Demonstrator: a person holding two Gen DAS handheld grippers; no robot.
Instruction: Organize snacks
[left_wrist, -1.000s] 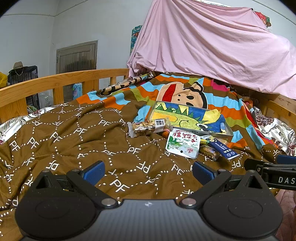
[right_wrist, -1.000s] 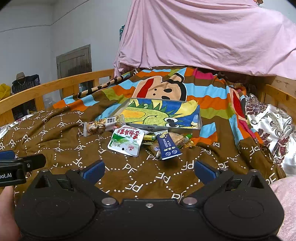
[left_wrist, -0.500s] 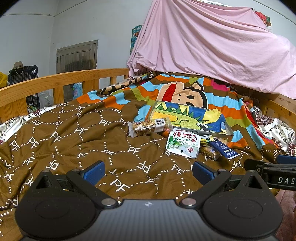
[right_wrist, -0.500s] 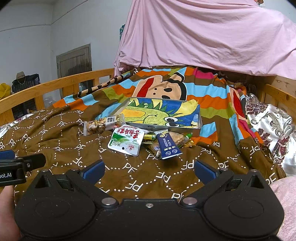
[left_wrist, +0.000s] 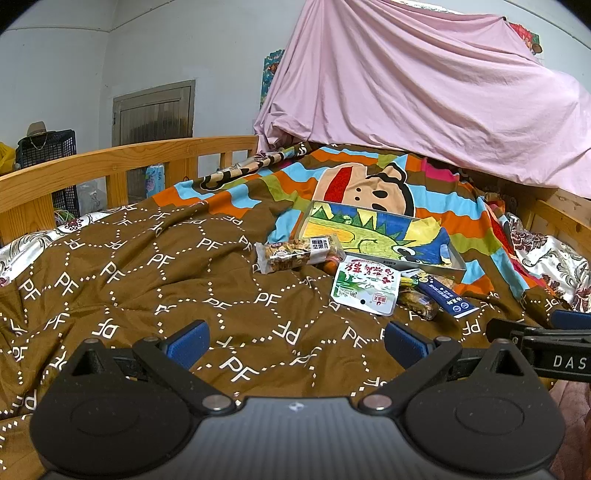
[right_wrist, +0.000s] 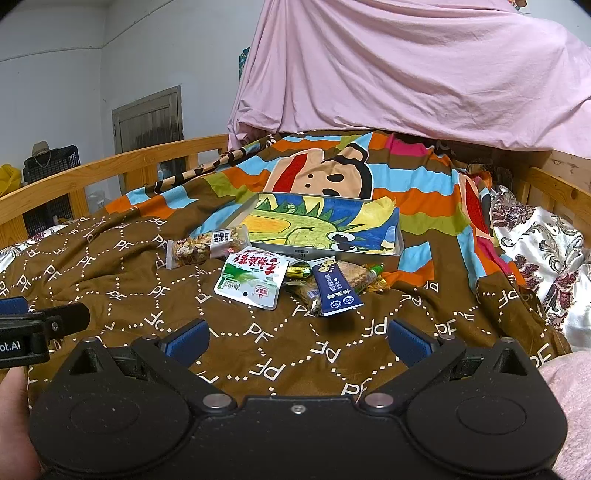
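Nothing has moved: left gripper (left_wrist: 295, 341) and right gripper (right_wrist: 297, 339) hover wide open, empty; snack packets (right_wrist: 253, 280) at 12 o'clock.

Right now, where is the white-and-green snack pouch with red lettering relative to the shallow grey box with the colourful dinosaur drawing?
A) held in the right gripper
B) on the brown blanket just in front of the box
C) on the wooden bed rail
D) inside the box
B: the white-and-green snack pouch lies flat on the brown blanket, just on the near side of the shallow grey box; both grippers are open and empty.
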